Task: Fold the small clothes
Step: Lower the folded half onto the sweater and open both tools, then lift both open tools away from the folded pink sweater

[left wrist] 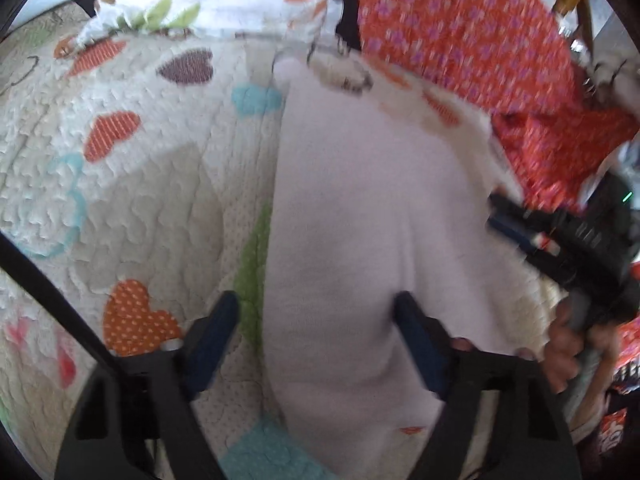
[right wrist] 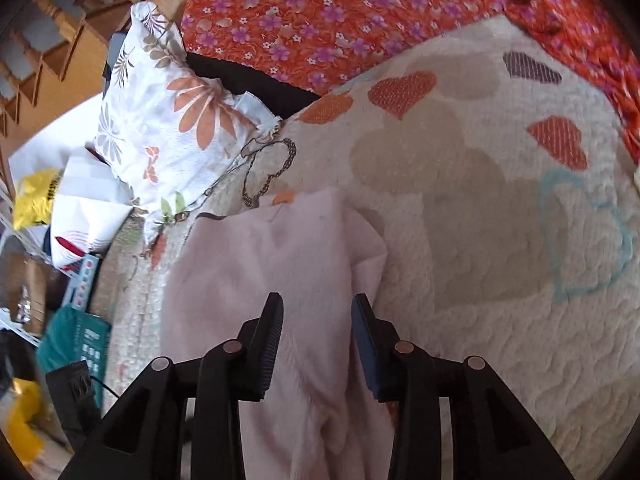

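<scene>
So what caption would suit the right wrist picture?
Open right gripper poised over a pale pink garment lying on a heart-patterned quilt.

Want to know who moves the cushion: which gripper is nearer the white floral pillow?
Neither clearly. Both the left gripper and right gripper hover over the pink garment, well short of the pillow.

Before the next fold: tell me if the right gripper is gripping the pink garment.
Apart. The right wrist view shows the right gripper open, fingers spread over the pink garment, cloth visible between them, unpinched.
</scene>
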A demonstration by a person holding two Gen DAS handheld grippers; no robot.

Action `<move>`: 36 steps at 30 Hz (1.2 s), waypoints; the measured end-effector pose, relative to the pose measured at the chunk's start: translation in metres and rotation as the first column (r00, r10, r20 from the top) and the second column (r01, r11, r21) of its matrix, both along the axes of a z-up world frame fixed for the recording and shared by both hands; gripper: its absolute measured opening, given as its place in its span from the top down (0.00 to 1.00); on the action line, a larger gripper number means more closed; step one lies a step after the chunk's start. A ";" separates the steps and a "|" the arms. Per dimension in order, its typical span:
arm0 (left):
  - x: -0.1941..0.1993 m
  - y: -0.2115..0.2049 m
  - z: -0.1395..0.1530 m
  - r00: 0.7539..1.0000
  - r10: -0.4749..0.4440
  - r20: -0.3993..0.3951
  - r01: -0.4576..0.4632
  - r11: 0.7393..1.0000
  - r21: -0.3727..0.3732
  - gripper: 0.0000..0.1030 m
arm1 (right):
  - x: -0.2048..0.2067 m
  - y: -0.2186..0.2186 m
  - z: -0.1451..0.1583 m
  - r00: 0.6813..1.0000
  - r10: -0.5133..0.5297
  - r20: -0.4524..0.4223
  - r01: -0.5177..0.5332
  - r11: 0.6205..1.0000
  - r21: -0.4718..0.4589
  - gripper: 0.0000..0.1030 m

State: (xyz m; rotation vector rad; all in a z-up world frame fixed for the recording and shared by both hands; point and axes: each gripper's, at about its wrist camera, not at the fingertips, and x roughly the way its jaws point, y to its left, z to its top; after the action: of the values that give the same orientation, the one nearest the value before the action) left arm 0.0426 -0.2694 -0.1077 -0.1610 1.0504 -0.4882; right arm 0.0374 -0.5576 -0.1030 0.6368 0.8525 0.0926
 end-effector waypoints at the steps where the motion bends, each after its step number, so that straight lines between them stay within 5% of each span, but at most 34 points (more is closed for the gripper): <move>1: -0.001 0.005 0.007 1.000 0.018 0.025 -0.018 1.000 -0.003 0.31 | -0.003 -0.001 -0.001 1.000 0.004 -0.004 -0.004 1.000 0.000 0.46; 4: -0.008 0.023 0.022 0.992 0.103 0.067 -0.101 0.994 -0.036 0.31 | -0.006 -0.003 -0.008 0.999 0.009 -0.037 -0.010 1.000 -0.020 0.41; 8: -0.003 0.040 0.009 0.985 0.168 -0.040 -0.172 0.976 -0.135 0.30 | -0.002 -0.002 -0.025 0.996 0.031 -0.082 -0.028 0.999 0.037 0.40; 17: 0.005 0.001 -0.026 0.988 0.121 -0.099 -0.120 0.993 0.014 0.26 | 0.007 0.013 -0.040 0.996 0.036 -0.085 -0.028 0.995 0.091 0.50; 23: -0.008 0.009 0.003 0.991 0.127 -0.048 -0.125 0.991 0.052 0.32 | -0.011 0.007 -0.018 0.998 -0.051 -0.025 0.050 0.998 -0.024 0.50; 28: -0.038 0.042 0.040 0.981 0.184 0.066 -0.187 0.981 0.049 0.32 | -0.039 0.037 0.032 0.986 0.010 0.166 0.025 0.978 -0.208 0.50; 31: -0.061 0.061 0.067 0.944 0.264 0.200 -0.285 0.955 0.086 0.31 | -0.051 0.069 0.042 0.968 0.137 0.211 -0.086 0.969 -0.232 0.53; 36: -0.098 0.088 0.107 0.829 0.407 0.383 -0.465 0.883 0.068 0.18 | -0.045 0.114 0.016 0.927 0.346 0.143 -0.340 0.938 -0.068 0.89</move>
State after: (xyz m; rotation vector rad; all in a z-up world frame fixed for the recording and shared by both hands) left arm -0.0558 -0.1819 -0.0009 -0.1586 0.6554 -0.0073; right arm -0.0075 -0.4438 -0.0871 0.4292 0.8071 0.4356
